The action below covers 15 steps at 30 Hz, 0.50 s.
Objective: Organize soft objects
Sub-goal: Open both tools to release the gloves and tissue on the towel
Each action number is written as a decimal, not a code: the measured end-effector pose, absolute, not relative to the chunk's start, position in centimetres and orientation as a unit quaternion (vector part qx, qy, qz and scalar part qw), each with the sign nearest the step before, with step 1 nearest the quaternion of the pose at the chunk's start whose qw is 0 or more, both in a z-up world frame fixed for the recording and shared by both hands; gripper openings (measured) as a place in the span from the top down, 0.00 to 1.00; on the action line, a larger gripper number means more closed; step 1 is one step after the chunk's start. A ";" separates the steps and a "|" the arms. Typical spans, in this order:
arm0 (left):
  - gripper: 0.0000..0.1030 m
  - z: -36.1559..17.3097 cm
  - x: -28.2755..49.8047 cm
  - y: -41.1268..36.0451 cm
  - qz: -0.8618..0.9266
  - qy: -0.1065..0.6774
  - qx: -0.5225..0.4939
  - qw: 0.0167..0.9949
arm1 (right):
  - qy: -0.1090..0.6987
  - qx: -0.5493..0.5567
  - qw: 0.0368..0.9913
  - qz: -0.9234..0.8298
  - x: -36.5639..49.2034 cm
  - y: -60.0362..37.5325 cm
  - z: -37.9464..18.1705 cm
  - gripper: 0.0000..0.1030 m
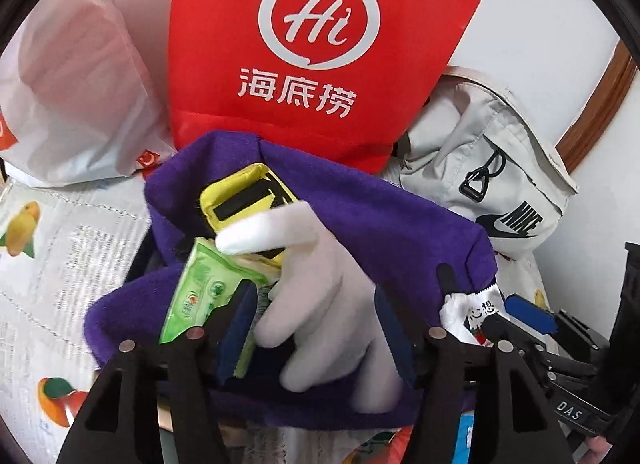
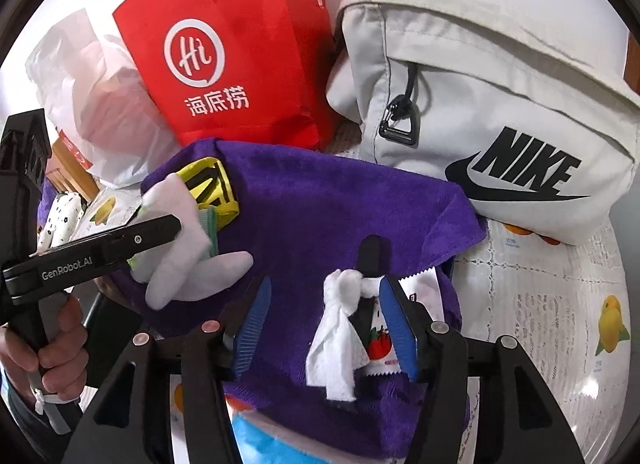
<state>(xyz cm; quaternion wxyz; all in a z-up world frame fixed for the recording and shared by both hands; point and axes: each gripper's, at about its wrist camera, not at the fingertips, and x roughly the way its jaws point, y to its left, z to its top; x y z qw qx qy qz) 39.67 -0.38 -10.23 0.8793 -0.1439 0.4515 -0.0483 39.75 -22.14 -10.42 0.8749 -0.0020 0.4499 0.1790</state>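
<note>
A purple towel (image 1: 360, 208) lies bunched like a pouch on the table. In its hollow rest a white glove (image 1: 320, 276), a green tissue pack (image 1: 200, 284) and a yellow strap with black bands (image 1: 240, 200). My left gripper (image 1: 314, 290) stands open around the glove; its blue pads do not press on it. In the right wrist view my right gripper (image 2: 326, 280) is open over the towel (image 2: 320, 204). A crumpled white tissue (image 2: 336, 340) and a small packet with a tomato picture (image 2: 380, 344) lie against its right finger (image 2: 400, 328), by a black clip (image 2: 370, 256).
A red paper bag (image 1: 320, 44) stands behind the towel, a white plastic bag (image 1: 80, 84) to its left and a grey Nike bag (image 2: 500, 104) to its right. A printed fruit-pattern cloth (image 2: 560, 324) covers the table. A hand (image 2: 52, 344) grips the left tool's handle.
</note>
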 end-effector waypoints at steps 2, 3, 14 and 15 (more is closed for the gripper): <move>0.40 -9.8 39.2 0.0 -0.044 0.449 -0.145 0.881 | 0.447 -0.005 0.877 0.177 39.2 -22.3 -10.0 0.45; 0.39 -9.6 39.0 0.3 -0.040 0.448 -0.144 0.881 | 0.445 -0.005 0.878 0.175 38.9 -22.3 -9.8 0.45; 0.36 -7.0 34.7 2.3 -0.024 0.433 -0.138 0.891 | 0.430 -0.008 0.886 0.175 33.6 -22.0 -7.5 0.45; 0.36 -6.8 34.3 2.4 -0.025 0.433 -0.139 0.890 | 0.429 -0.008 0.886 0.175 32.9 -21.9 -7.2 0.45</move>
